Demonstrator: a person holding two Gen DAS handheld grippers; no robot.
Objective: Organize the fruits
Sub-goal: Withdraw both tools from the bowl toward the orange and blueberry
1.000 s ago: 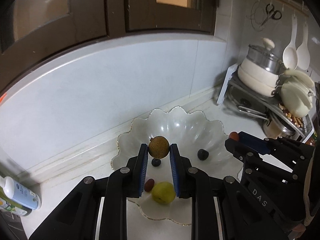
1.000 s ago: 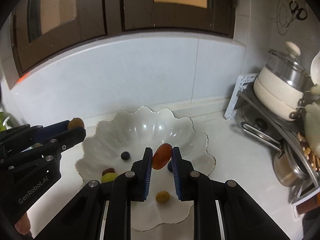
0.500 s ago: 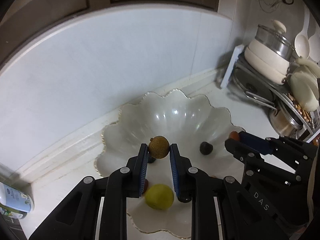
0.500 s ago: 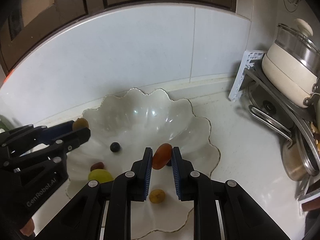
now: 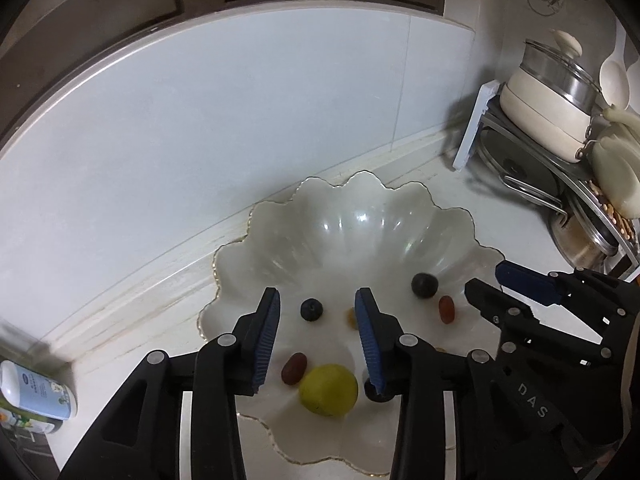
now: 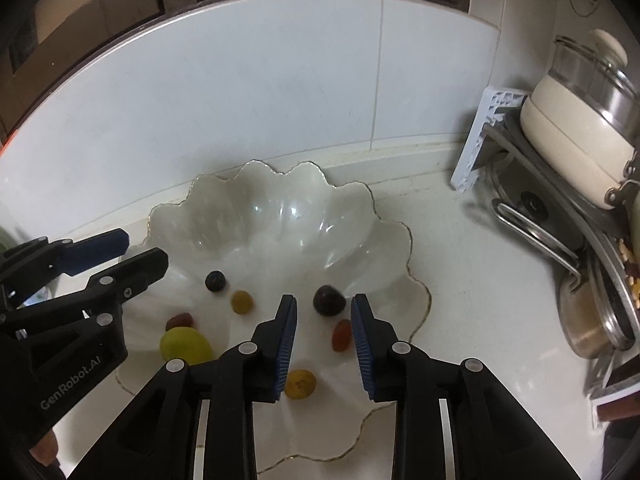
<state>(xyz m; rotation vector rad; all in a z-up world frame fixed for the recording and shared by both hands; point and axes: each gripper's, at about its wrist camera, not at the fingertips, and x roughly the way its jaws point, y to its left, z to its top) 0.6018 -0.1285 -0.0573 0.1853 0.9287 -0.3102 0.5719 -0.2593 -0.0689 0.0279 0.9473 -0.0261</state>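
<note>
Two hand-held grippers hang over a scalloped white bowl (image 5: 304,216) on the tabletop (image 6: 472,280). The left hand-held gripper (image 5: 318,312) has just been opening; its jaws stand spread with nothing pressed between them. The right hand-held gripper (image 6: 324,316) has likewise just been opening and stands spread, gripping nothing.

Hidden or unclear: in the left wrist view a small brown-yellow fruit (image 5: 351,317) is half covered by the right-hand blue pad, and a dark rounded shape under that finger's tip cannot be identified. In the right wrist view the yellow-green fruit (image 6: 185,344) is cut off at its lower edge by the gripper's black frame, and a fingertip shows at the bottom left corner.

All fruit lies inside the bowl. The red oblong fruit (image 6: 342,335) lies with its long axis running roughly toward and away from the camera, just beside the right gripper's right pad. The dark red fruit (image 5: 294,368) lies tilted, touching or nearly touching the yellow-green one. A blueberry (image 5: 311,309), a dark round fruit (image 6: 329,300) and an orange-yellow fruit (image 6: 299,384) show no clear long axis
</note>
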